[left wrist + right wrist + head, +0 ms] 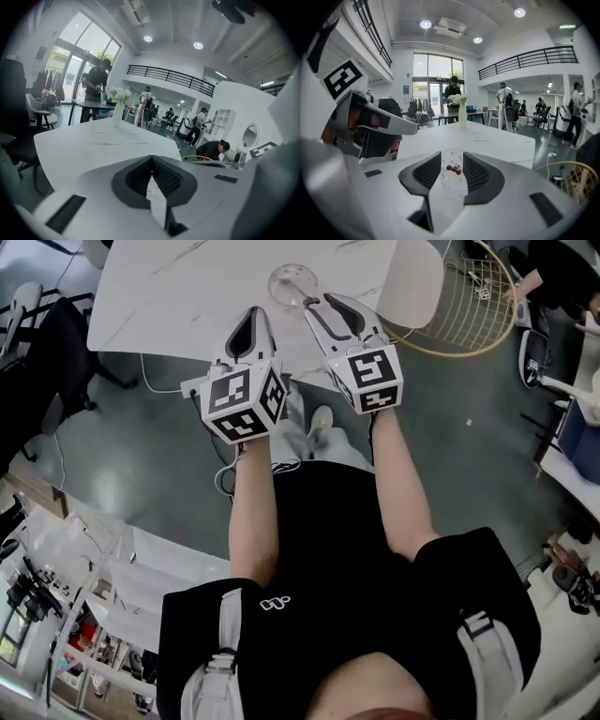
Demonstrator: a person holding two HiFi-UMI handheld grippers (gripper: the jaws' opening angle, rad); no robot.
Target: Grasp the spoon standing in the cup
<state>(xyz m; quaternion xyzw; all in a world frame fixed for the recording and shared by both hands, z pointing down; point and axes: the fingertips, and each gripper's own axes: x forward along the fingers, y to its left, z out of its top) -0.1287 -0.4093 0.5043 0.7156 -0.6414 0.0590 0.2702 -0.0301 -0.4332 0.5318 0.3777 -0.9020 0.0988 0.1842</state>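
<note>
A clear glass cup stands near the front edge of the white marble table. In the right gripper view the cup shows between the jaws, a little ahead of them, with small dark red bits inside. A thin pale streak in the glass may be the spoon; I cannot make it out clearly. My right gripper is open just right of the cup, its pads apart and touching nothing. My left gripper hovers at the table's front edge left of the cup, its tips meeting with nothing between them.
A white vase of flowers stands at the table's far end. A white chair and a gold wire basket sit to the right, a black office chair to the left. People stand at desks far behind.
</note>
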